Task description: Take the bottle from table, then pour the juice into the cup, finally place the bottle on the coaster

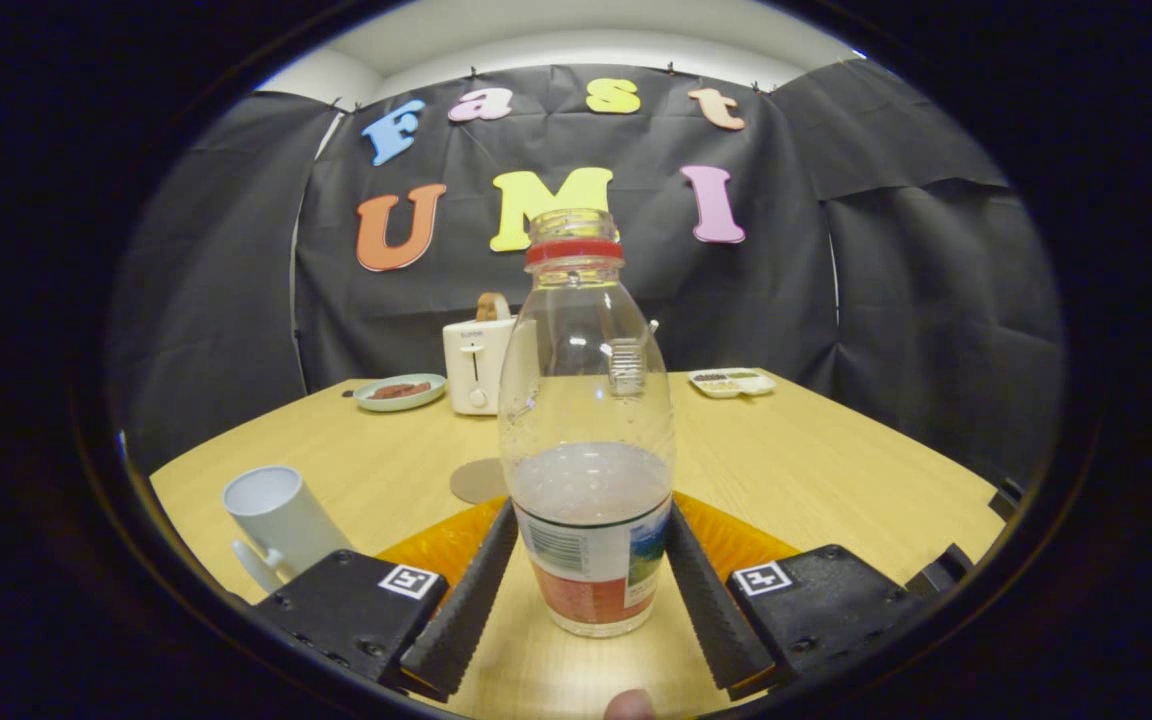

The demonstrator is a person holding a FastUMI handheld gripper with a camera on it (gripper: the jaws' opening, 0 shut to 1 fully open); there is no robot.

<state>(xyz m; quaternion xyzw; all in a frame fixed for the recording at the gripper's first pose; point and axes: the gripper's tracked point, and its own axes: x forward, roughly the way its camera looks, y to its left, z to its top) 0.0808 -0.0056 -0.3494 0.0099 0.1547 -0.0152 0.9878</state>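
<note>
A clear plastic bottle point(588, 440) with a red neck ring and no cap stands upright between my fingers. Pale juice fills its lower part, down by the label. My gripper point(588, 520) is shut on the bottle, both fingers pressing its sides at label height. I cannot tell whether its base rests on the wooden table point(816, 470) or hangs just above it. A white cup point(276, 520) with a handle stands left of the left finger. A round brown coaster point(476, 481) lies on the table just beyond the fingers, behind the bottle's left side.
An orange ribbed mat point(436, 545) lies under the fingers. At the table's far side are a white toaster point(476, 365), a green plate with food point(398, 392) and a small white tray point(733, 382). A person's fingertip point(629, 706) shows below the bottle.
</note>
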